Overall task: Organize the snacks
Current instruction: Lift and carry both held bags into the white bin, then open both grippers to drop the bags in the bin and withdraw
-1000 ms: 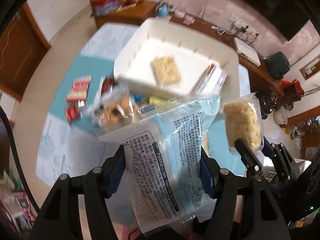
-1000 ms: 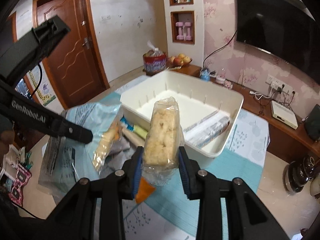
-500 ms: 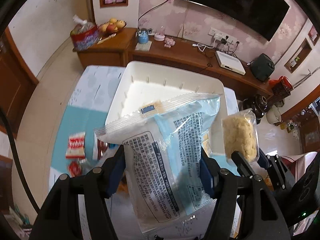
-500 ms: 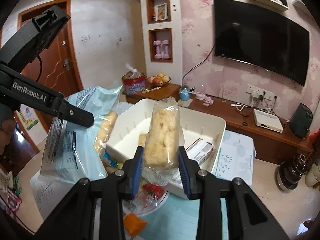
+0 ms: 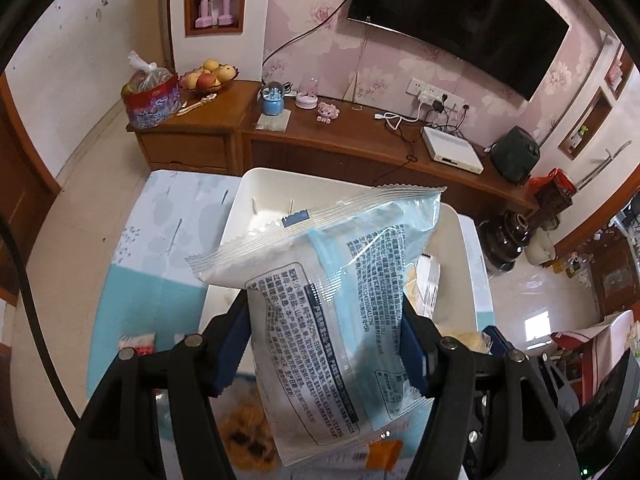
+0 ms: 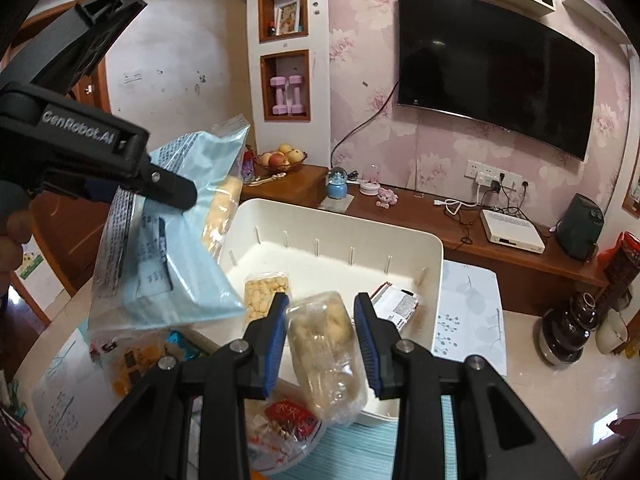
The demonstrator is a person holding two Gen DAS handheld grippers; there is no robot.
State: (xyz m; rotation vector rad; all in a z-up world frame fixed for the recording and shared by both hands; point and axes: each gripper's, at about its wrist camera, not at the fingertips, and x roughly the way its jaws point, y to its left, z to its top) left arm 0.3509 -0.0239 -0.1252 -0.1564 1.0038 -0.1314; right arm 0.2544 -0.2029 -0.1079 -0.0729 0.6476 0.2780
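Left gripper (image 5: 326, 344): jaws closed partway, pinching a large blue-and-clear bag (image 5: 320, 300) across its lower half, both blue pads pressed into its sides. Printed back panel facing the camera, crimped top edge slanted up and to the right, held in the air over the near left part of the white bin (image 6: 432, 264). Right gripper (image 6: 322, 320): jaws narrowly apart, nipping a small clear packet (image 6: 324, 356) of pale puffed cake, both pads touching its upper sides. Tilted, most of its length hanging below the pads, over the near rim of the bin. Inside the bin, a flat cake packet (image 6: 266, 292) near the left wall and white sachets (image 6: 394, 304) toward the right. More loose snacks (image 6: 286, 420) on the table (image 6: 468, 320) in front of the bin.
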